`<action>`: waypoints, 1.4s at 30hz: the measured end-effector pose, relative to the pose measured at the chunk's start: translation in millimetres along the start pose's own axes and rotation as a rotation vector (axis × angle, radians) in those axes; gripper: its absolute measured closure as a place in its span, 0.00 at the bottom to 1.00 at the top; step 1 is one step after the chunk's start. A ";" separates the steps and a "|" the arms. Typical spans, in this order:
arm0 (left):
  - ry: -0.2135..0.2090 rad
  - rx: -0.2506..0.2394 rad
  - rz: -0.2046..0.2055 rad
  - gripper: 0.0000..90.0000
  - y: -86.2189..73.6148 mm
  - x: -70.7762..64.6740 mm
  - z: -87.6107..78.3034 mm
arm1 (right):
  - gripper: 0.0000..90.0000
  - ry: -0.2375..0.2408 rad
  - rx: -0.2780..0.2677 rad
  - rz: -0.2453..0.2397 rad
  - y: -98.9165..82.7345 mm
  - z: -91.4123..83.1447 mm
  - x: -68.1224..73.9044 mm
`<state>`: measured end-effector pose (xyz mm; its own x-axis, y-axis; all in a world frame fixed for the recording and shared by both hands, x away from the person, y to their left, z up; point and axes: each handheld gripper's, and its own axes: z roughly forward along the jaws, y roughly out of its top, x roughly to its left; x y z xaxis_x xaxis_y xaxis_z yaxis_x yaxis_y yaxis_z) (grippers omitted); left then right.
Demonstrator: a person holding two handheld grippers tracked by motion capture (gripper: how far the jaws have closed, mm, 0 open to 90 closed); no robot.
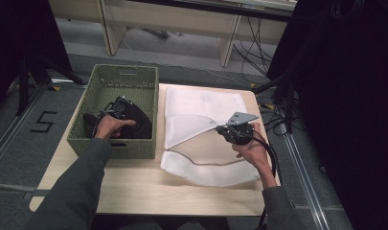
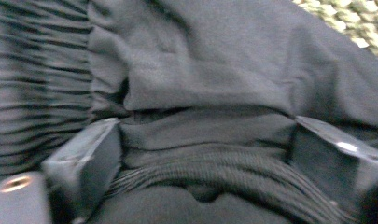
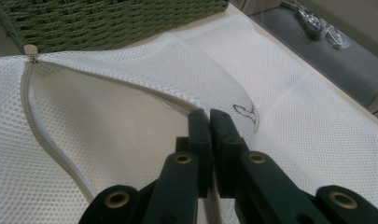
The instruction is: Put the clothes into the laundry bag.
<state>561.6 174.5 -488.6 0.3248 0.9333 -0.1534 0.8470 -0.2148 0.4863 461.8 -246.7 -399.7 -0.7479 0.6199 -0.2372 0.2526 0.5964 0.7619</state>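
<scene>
Plywood table (image 1: 134, 184) is standing on grey floor, dark curtains hanging at both sides. Left gripper (image 1: 116, 109) is reaching into the green basket (image 1: 127, 76), jaws spread around black clothing (image 2: 200, 84). Right gripper (image 3: 209, 126) is pinching the zipper edge of the white mesh bag (image 1: 206, 103), its zipper pull (image 3: 31, 50) lying beside the basket.

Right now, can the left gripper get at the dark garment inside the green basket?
Probably yes. The left gripper is down in the green basket, jaws open around a fold of the dark garment, with nothing between them.
</scene>
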 end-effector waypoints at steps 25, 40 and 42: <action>-0.169 -0.236 0.063 0.84 27.5 -7.7 -92.6 | 0.98 0.008 -0.016 0.016 0.2 -0.5 -0.5; -0.277 -0.477 0.188 0.85 26.7 -32.8 -213.1 | 0.98 -0.004 -0.020 0.046 -1.1 -4.8 -1.4; -0.301 -0.489 0.205 0.85 24.0 -35.3 -227.6 | 0.98 -0.005 -0.015 0.035 -0.8 -5.9 -1.8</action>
<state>474.7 202.0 -275.7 0.6261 0.7491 -0.2164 0.4861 -0.1580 0.8595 459.3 -251.3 -396.4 -0.7357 0.6428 -0.2135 0.2691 0.5666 0.7788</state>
